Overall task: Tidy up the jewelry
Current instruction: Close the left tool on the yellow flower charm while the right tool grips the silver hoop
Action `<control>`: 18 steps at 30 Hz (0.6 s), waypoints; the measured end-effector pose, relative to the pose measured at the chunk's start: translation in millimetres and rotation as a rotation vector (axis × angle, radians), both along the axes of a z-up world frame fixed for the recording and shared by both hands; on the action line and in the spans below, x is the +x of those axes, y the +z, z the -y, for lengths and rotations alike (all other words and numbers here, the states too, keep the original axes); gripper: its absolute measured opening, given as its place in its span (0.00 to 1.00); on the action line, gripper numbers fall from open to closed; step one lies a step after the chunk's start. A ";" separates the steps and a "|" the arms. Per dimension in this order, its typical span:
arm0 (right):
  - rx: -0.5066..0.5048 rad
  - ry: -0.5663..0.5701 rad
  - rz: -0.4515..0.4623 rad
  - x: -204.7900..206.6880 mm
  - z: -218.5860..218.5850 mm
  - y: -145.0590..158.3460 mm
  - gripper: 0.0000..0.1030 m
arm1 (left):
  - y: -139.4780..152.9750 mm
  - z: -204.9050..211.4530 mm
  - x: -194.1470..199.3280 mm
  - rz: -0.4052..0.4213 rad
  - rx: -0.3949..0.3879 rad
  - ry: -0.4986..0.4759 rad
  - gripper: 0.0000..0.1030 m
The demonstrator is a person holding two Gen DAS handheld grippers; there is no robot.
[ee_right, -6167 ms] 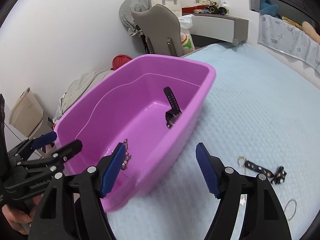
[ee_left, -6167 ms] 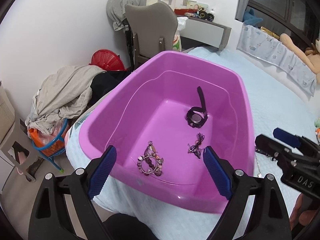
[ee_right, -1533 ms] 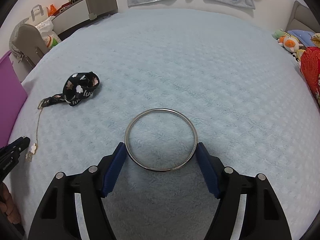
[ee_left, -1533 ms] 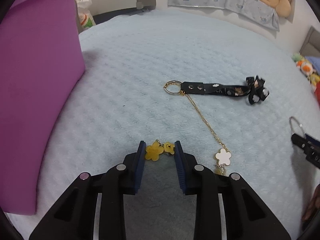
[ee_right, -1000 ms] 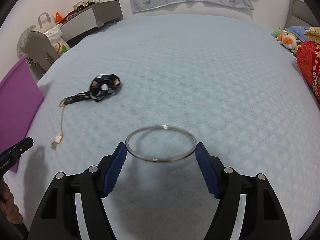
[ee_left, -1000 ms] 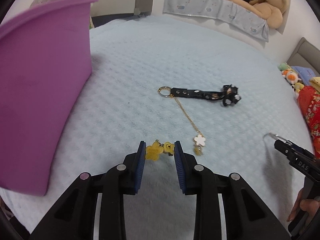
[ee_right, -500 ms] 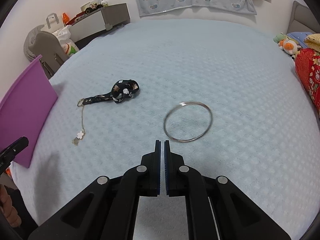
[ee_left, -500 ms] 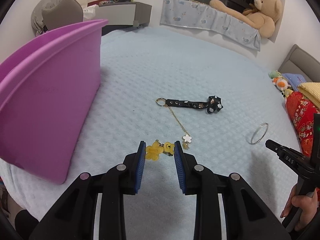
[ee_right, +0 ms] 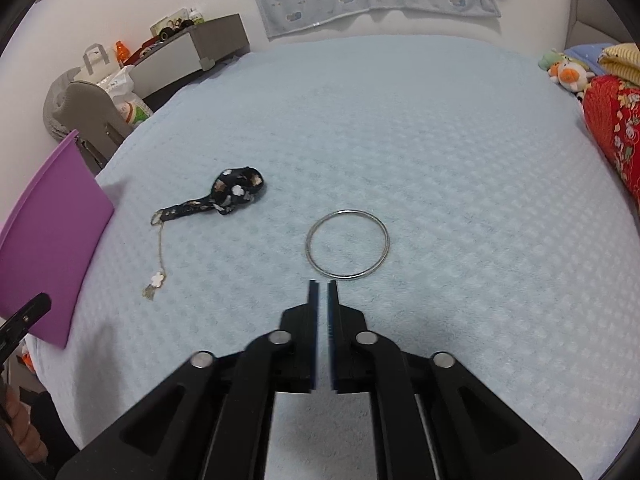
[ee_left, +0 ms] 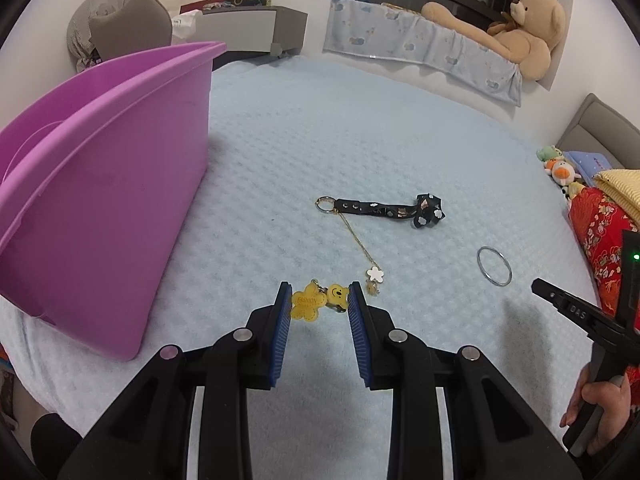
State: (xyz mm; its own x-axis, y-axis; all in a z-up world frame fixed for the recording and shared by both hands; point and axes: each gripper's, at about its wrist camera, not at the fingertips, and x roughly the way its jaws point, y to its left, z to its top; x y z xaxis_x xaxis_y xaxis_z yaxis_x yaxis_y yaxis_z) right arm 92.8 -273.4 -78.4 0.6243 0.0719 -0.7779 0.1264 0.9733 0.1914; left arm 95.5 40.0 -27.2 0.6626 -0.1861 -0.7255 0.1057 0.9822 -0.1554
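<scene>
My left gripper (ee_left: 318, 300) is shut on a yellow flower-and-bear charm (ee_left: 308, 303), held above the pale blue bedspread (ee_left: 360, 128). The purple tub (ee_left: 100, 184) stands to its left. A black patterned strap (ee_left: 384, 210) with a gold chain and white flower pendant (ee_left: 375, 274) lies just ahead. A silver bangle (ee_right: 386, 240) lies flat on the bed just beyond my right gripper (ee_right: 323, 286). Its jaws are opening from a narrow gap with nothing between them. The left wrist view shows the bangle (ee_left: 478, 262) at the right, near the right gripper (ee_left: 560, 300).
A teddy bear (ee_left: 516, 28) and a blue cloth lie along the far ledge. Red patterned fabric (ee_left: 600, 236) and small plush toys (ee_right: 564, 70) sit at the bed's right edge. A grey chair (ee_left: 120, 20) and desk stand beyond the tub.
The bangle, held up between the right jaws a second ago, slipped out as they shut and now lies on the bed; the jaws have parted slightly. The left gripper rose with the charm.
</scene>
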 end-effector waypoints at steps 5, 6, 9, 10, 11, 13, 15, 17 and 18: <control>0.001 -0.031 0.003 14.2 3.7 -10.2 0.58 | -5.5 3.9 2.2 -0.013 0.008 -0.007 0.27; -0.011 -0.035 -0.008 20.0 3.7 -13.5 0.58 | -6.8 4.8 2.9 -0.016 0.010 -0.008 0.27; -0.022 -0.035 -0.035 35.4 5.0 -24.1 0.61 | -10.8 7.6 3.8 -0.024 0.014 -0.012 0.27; -0.025 -0.032 -0.043 41.7 4.6 -28.1 0.61 | -11.9 8.1 4.2 -0.025 0.015 -0.013 0.27; -0.027 -0.029 -0.046 45.6 4.8 -30.9 0.61 | -12.5 8.8 4.5 -0.026 0.016 -0.014 0.27; -0.040 -0.019 -0.055 54.9 2.2 -36.7 0.63 | -14.2 9.0 6.0 -0.028 0.020 -0.015 0.27; -0.054 -0.013 -0.063 62.1 0.1 -41.8 0.66 | -16.7 9.0 7.8 -0.034 0.020 -0.013 0.27; -0.070 -0.012 -0.072 67.9 -1.7 -47.4 0.70 | -19.5 8.7 10.2 -0.042 0.020 -0.011 0.27; -0.082 -0.012 -0.074 70.6 -2.6 -50.2 0.70 | -21.0 8.9 10.8 -0.045 0.020 -0.010 0.27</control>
State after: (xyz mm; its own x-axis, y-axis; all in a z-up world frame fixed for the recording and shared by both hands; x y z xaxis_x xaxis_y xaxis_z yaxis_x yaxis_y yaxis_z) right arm 163.4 -270.8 -128.6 0.5651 -0.0017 -0.8250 0.1495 0.9837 0.1004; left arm 106.3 31.1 -48.1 0.6276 -0.1780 -0.7579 0.1091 0.9840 -0.1407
